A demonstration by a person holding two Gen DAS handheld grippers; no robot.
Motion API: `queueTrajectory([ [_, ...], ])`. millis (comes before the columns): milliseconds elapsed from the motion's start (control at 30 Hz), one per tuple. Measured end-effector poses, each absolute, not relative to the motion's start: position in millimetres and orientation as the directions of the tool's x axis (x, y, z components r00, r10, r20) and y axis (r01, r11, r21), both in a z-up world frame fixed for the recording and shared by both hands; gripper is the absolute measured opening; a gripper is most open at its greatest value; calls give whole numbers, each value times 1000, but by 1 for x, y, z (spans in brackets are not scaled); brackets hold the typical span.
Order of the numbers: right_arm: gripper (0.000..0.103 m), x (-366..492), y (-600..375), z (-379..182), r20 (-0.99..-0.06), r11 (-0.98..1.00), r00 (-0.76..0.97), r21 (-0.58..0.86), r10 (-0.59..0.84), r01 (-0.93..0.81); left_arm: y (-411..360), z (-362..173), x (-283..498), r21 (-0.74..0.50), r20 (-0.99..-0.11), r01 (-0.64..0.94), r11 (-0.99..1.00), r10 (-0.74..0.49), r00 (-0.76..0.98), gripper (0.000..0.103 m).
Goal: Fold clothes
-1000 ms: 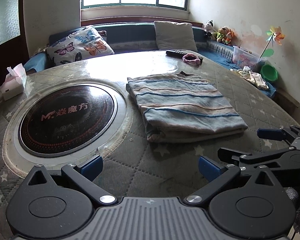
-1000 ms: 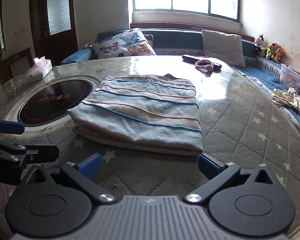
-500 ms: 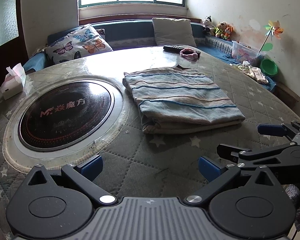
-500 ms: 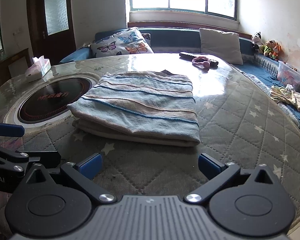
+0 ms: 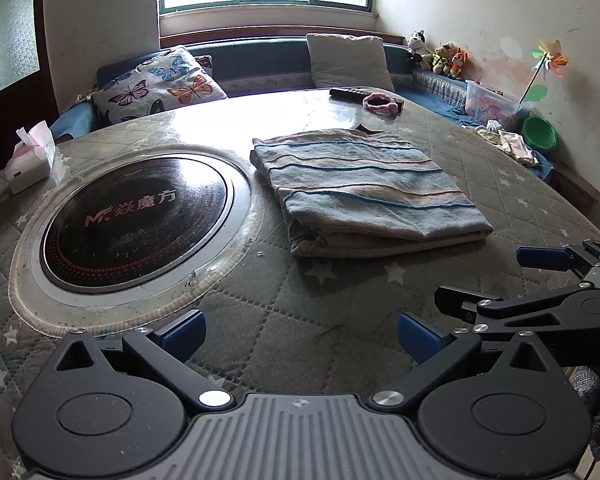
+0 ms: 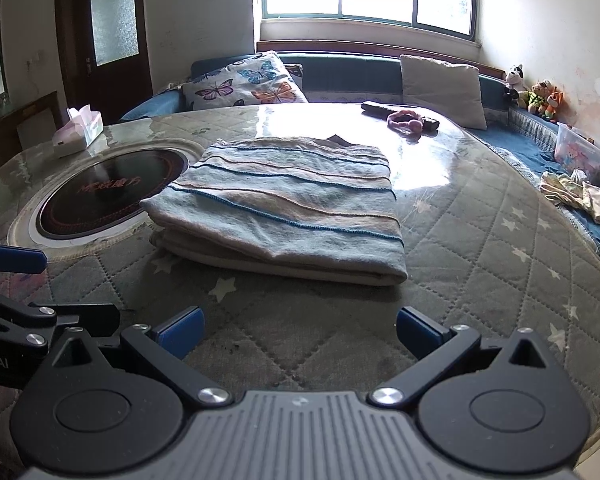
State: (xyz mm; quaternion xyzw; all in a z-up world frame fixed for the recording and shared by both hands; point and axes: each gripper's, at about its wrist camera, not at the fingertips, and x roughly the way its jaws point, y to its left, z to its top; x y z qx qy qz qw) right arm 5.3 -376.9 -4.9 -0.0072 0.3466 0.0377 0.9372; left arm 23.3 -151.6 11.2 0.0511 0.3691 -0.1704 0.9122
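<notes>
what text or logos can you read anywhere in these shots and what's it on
"焱魔方", after a stylised "M" logo: on the black round cooktop set in the table.
"ot.AI", cut off at the picture's edge: on the left gripper body.
Small print lower on the cooktop: too blurred to read.

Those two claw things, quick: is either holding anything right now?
Left gripper: open, holding nothing.
Right gripper: open, holding nothing; the folded blue-striped cloth lies untouched ahead.
</notes>
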Motion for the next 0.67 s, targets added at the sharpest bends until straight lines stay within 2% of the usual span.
queueTrajectory([
  [667, 103, 3, -375, -6, -653, 997, 755, 8, 65, -79, -150, 10, 20, -32, -695, 346, 938, -270, 666, 103],
])
